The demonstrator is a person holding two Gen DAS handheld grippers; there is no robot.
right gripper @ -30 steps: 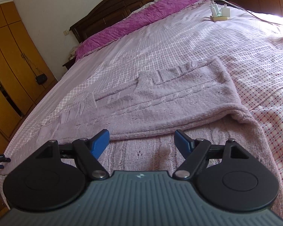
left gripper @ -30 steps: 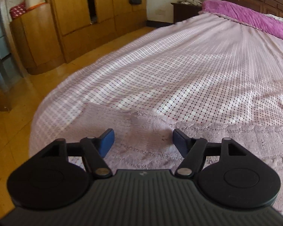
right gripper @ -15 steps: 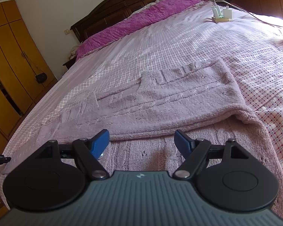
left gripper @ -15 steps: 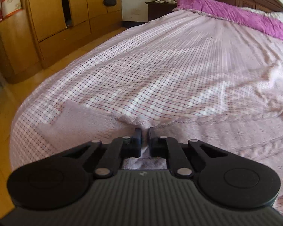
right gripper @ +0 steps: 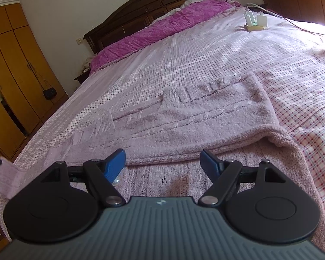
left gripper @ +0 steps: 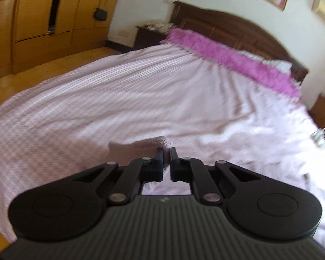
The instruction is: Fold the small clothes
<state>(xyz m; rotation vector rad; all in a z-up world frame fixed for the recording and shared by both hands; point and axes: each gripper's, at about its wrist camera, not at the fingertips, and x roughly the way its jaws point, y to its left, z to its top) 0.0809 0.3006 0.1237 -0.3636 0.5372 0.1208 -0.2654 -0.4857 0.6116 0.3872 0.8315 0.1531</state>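
Note:
A pale pink knitted sweater (right gripper: 195, 123) lies spread on the checked bedspread (right gripper: 227, 52), one part folded over the body. My right gripper (right gripper: 163, 162) is open and empty, low over the sweater's near part. My left gripper (left gripper: 166, 158) is shut on a corner of the sweater (left gripper: 160, 140) and holds it lifted above the bed. In the right wrist view that lifted end (right gripper: 5, 173) shows at the far left, with a dark gripper tip beside it.
A purple blanket (right gripper: 162, 28) and dark wooden headboard (right gripper: 140, 15) lie at the bed's far end. Chargers with cables (right gripper: 254, 21) sit on the bed at the right. Yellow wardrobes (left gripper: 43, 17) stand across the floor on the left.
My left gripper closed on the sweater's edge, then lifted it and swung to face the headboard. The sweater's left end rose. My right gripper stayed open and barely moved.

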